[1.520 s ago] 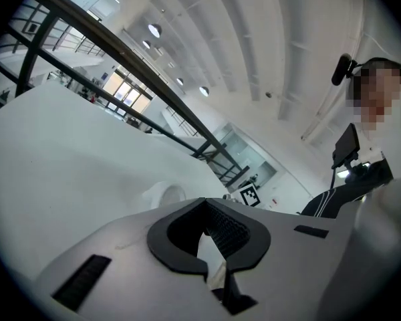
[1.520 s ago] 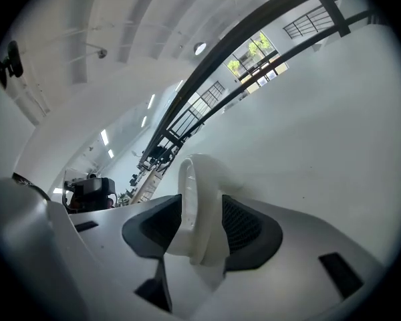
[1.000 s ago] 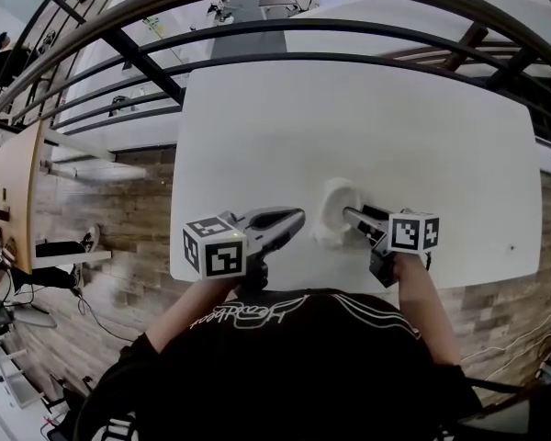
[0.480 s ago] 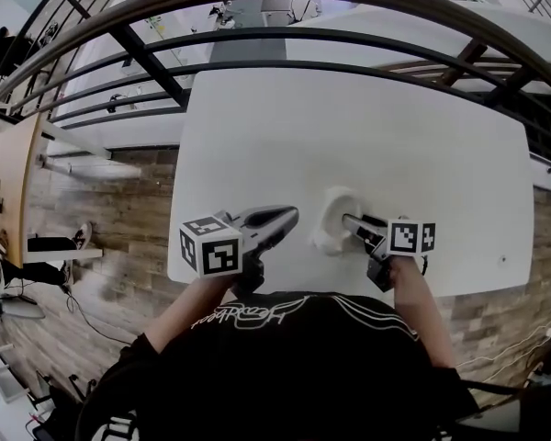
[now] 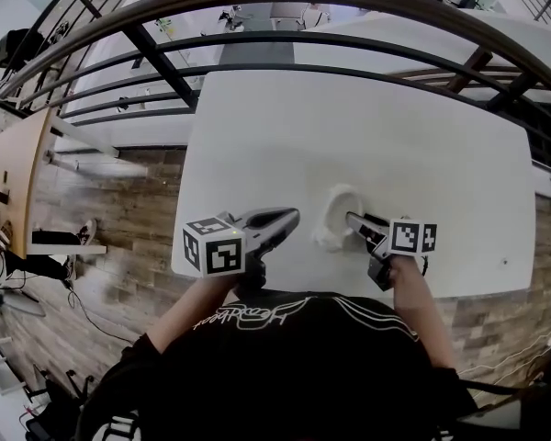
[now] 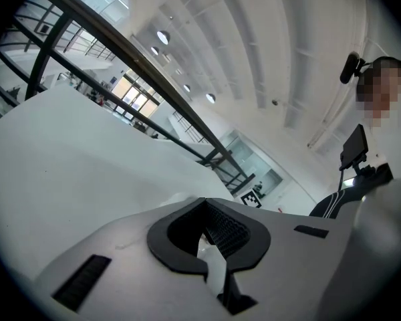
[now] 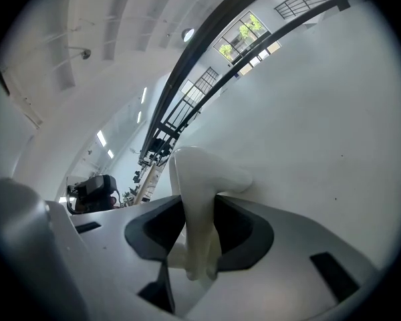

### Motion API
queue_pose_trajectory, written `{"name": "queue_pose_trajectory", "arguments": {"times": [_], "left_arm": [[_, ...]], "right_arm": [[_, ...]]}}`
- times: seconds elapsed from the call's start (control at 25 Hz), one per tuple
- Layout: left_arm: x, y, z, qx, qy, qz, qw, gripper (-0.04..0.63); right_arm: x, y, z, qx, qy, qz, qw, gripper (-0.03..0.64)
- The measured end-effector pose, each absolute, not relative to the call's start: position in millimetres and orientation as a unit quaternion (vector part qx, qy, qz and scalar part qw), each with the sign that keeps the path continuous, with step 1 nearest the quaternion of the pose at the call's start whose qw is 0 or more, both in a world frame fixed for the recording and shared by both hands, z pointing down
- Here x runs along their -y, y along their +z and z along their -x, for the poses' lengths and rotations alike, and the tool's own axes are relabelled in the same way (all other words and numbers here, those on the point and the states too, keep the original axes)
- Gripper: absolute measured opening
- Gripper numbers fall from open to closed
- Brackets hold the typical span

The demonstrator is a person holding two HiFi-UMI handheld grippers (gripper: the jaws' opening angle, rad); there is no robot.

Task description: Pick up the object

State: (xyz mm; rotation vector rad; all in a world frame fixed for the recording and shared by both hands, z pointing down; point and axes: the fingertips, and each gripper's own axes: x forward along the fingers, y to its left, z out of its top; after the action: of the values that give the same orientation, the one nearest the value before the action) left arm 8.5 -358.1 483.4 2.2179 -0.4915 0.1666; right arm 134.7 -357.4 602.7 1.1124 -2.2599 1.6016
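Note:
A white glossy object (image 5: 336,211), cup-like with a round rim, stands on the white table (image 5: 349,127) near its front edge. My right gripper (image 5: 354,220) reaches into it from the right. In the right gripper view a curved white wall of the object (image 7: 202,172) rises between the jaws of my right gripper (image 7: 197,209). They have just been closing, and dark gaps still show beside the wall. My left gripper (image 5: 289,217) hovers left of the object, apart from it. In the left gripper view the jaws of my left gripper (image 6: 204,207) meet at the tips and hold nothing.
A dark metal railing (image 5: 257,49) curves along the table's far side, with a lower floor visible beyond it. Wooden flooring (image 5: 119,237) lies left of the table. The person's dark shirt (image 5: 285,356) fills the lower part of the head view.
Both grippers and the white object keep their places. Only the head view has shifted slightly.

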Motion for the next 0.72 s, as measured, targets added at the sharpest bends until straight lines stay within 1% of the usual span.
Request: {"name": "queue_pose_trajectory", "arguments": {"times": [0.2, 0.36, 0.72], "left_arm": [[344.3, 478.1, -6.4, 0.206, 0.063, -0.884, 0.415, 0.008], [332.5, 471.8, -8.8, 0.208, 0.058, -0.886, 0.411, 0.008], [306.8, 444.7, -16.9, 0.213, 0.038, -0.893, 0.394, 0.008]], "right_arm": [[348.7, 599.2, -138.0, 0.756, 0.531, -0.377, 0.066, 0.13], [341.8, 587.3, -141.7, 0.76, 0.527, -0.378, 0.043, 0.13], [328.7, 523.8, -152.6, 0.793, 0.476, -0.378, -0.023, 0.13]]}}
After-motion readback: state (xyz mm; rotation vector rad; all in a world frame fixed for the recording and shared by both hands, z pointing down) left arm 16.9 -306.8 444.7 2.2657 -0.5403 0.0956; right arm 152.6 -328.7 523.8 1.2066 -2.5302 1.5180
